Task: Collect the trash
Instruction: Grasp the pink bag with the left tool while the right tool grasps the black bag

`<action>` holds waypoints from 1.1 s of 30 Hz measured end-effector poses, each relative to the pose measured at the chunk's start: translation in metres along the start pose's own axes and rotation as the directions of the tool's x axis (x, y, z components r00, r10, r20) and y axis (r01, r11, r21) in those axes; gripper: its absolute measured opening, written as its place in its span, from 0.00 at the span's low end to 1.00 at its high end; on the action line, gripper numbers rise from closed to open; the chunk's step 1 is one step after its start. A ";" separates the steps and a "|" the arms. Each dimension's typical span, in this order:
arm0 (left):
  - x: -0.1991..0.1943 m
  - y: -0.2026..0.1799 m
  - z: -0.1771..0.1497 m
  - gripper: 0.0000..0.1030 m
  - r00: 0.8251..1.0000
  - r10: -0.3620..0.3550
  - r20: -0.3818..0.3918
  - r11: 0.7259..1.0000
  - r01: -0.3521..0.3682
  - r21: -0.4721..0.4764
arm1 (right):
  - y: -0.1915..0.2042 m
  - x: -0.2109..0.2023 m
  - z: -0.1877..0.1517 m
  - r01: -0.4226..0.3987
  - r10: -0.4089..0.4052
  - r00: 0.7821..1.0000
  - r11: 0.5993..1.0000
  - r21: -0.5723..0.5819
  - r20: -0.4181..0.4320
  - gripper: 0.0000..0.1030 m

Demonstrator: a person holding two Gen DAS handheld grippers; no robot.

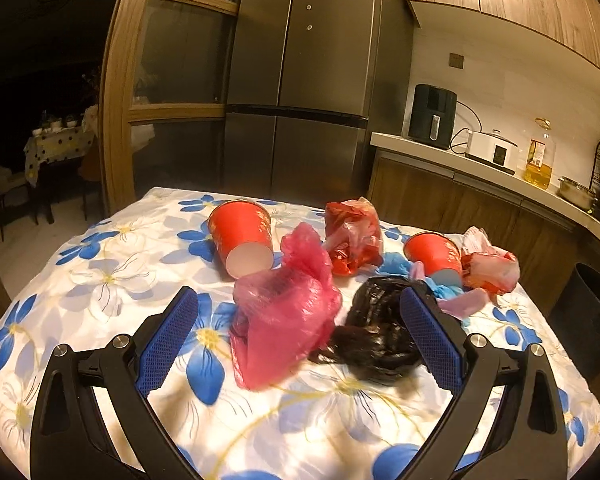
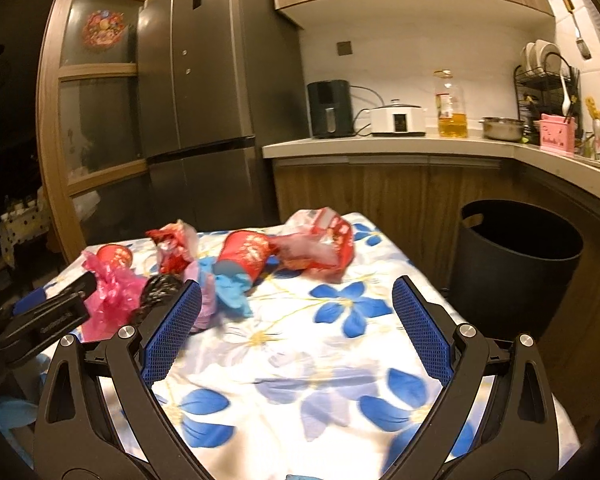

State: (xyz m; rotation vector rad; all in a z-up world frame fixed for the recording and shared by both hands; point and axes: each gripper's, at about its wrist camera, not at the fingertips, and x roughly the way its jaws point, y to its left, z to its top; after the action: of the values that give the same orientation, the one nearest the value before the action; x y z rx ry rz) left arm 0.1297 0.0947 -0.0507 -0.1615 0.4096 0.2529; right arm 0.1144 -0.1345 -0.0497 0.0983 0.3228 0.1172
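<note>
Both grippers, left gripper (image 1: 298,340) and right gripper (image 2: 296,330), wide apart, empty; black bin (image 2: 516,264) clear only in right view.

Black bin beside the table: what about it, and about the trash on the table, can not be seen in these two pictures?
- Black bin: right wrist view shows only the rim and a dark inside; contents cannot be told. In the left wrist view the frame edge cuts it off.
- Black bag: the left gripper finger hides its right side.
- Right red cup: print too blurred to read.
</note>
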 end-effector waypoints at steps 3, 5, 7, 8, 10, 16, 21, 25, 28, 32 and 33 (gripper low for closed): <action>0.014 0.003 0.001 0.89 0.999 -0.012 -0.037 1.000 0.013 0.007 | 0.012 0.007 -0.001 -0.015 0.015 1.000 1.000 0.004 0.002 0.92; 0.022 0.005 0.001 0.87 0.997 -0.029 -0.065 1.000 0.029 -0.002 | 0.021 0.012 -0.002 -0.028 0.028 1.000 1.000 0.006 -0.001 0.92; 0.030 0.006 0.001 0.75 0.994 -0.046 -0.101 0.999 0.045 -0.009 | 0.030 0.017 -0.003 -0.040 0.040 0.999 0.999 0.002 -0.010 0.91; 0.034 0.006 0.000 0.73 0.991 -0.054 -0.122 0.999 0.053 -0.013 | 0.033 0.019 -0.004 -0.045 0.045 0.999 0.999 -0.001 -0.015 0.90; 0.043 0.009 -0.002 0.58 0.983 -0.081 -0.167 0.997 0.077 -0.029 | 0.041 0.024 -0.006 -0.056 0.055 0.998 0.998 -0.010 -0.025 0.88; 0.048 0.014 -0.008 0.21 0.968 -0.139 -0.208 0.990 0.129 -0.060 | 0.059 0.038 -0.011 -0.093 0.092 0.994 0.995 -0.022 -0.056 0.79; 0.038 0.017 -0.008 0.09 0.969 -0.159 -0.187 0.987 0.149 -0.065 | 0.072 0.054 -0.018 -0.136 0.134 0.985 0.991 -0.016 -0.105 0.69; 0.016 0.023 -0.005 0.08 0.978 -0.163 -0.130 0.986 0.156 -0.062 | 0.080 0.066 -0.023 -0.152 0.148 0.980 0.988 -0.026 -0.132 0.60; 0.004 0.032 -0.002 0.08 0.981 -0.164 -0.102 0.984 0.156 -0.087 | 0.086 0.076 -0.026 -0.173 0.168 0.973 0.985 -0.017 -0.160 0.51; -0.004 0.042 0.004 0.08 0.983 -0.167 -0.075 0.981 0.158 -0.113 | 0.091 0.088 -0.027 -0.199 0.193 0.961 0.980 -0.008 -0.196 0.40; -0.004 0.043 0.005 0.08 0.984 -0.163 -0.071 0.982 0.155 -0.112 | 0.093 0.090 -0.028 -0.206 0.201 0.958 0.978 -0.005 -0.204 0.34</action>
State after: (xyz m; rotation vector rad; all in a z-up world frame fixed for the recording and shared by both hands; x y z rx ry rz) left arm 0.1158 0.1361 -0.0493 -0.3084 0.4605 0.1109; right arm 0.1806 -0.0291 -0.0930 0.0937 0.5145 0.3375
